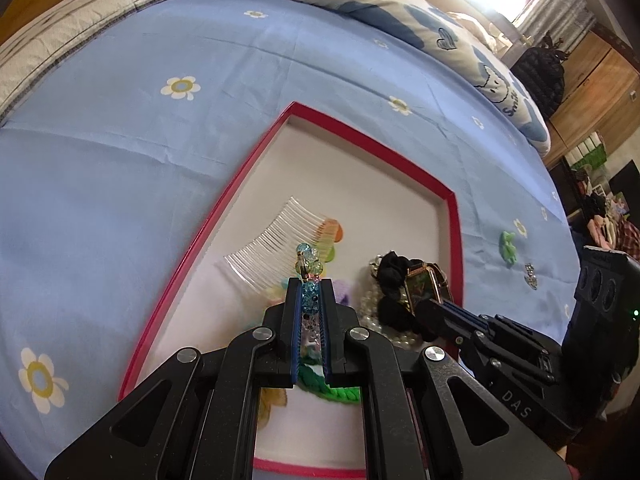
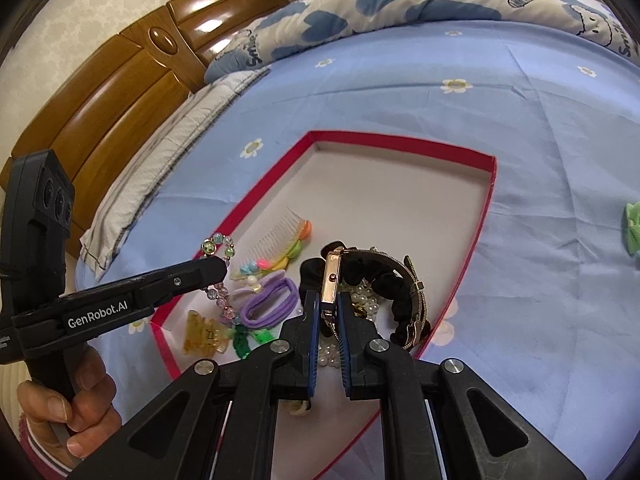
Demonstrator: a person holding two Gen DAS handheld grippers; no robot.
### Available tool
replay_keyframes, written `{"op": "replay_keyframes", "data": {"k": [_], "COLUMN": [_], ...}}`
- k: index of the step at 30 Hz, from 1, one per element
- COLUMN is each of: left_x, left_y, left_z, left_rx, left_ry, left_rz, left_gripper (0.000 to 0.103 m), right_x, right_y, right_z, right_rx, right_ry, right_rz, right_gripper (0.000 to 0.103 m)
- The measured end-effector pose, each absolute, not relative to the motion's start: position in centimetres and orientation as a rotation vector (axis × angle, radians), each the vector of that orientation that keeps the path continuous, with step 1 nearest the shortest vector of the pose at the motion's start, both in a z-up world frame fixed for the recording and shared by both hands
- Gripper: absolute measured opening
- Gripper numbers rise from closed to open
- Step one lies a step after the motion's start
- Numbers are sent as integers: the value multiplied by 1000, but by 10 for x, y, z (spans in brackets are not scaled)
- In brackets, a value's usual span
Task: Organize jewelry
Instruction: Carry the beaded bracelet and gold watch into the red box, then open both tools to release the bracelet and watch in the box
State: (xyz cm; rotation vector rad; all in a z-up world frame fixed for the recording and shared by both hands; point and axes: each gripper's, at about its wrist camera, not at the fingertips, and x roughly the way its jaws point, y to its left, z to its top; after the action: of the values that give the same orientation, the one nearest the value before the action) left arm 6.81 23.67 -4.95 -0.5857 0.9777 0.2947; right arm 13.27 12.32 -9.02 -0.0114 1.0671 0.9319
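A red-rimmed tray lies on the blue bed sheet. My left gripper is shut on a bead bracelet, which hangs over the tray's near left part; the bracelet also shows in the right wrist view. My right gripper is shut on a gold-cased wristwatch, held over a black scrunchie and pearl beads in the tray. A clear comb, purple hair ties, an amber claw clip and a green cord lie in the tray.
A green flower clip and a small sparkly piece lie on the sheet right of the tray. A folded quilt and a wooden headboard are at the far side.
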Motion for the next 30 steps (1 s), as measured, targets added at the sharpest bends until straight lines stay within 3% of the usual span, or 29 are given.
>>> {"op": "replay_keyframes", "data": {"k": [14, 21, 24, 30], "left_x": [71, 71, 70, 69], "left_y": [244, 245, 244, 243], "left_z": [-69, -69, -68, -66], "left_rx": [-620, -630, -625, -633], "left_ry": [1022, 1028, 1029, 1029], "left_rz": [296, 303, 307, 303], "left_gripper": [7, 17, 23, 24], "right_x": [135, 136, 135, 136], "right_y": [130, 128, 126, 123], "right_z": [-95, -95, -93, -91], "right_rx": [-24, -12, -8, 3], "right_ry": [1073, 1073, 1070, 1067], "right_rz": [952, 950, 950, 944], "right_gripper": [13, 15, 21, 26]}}
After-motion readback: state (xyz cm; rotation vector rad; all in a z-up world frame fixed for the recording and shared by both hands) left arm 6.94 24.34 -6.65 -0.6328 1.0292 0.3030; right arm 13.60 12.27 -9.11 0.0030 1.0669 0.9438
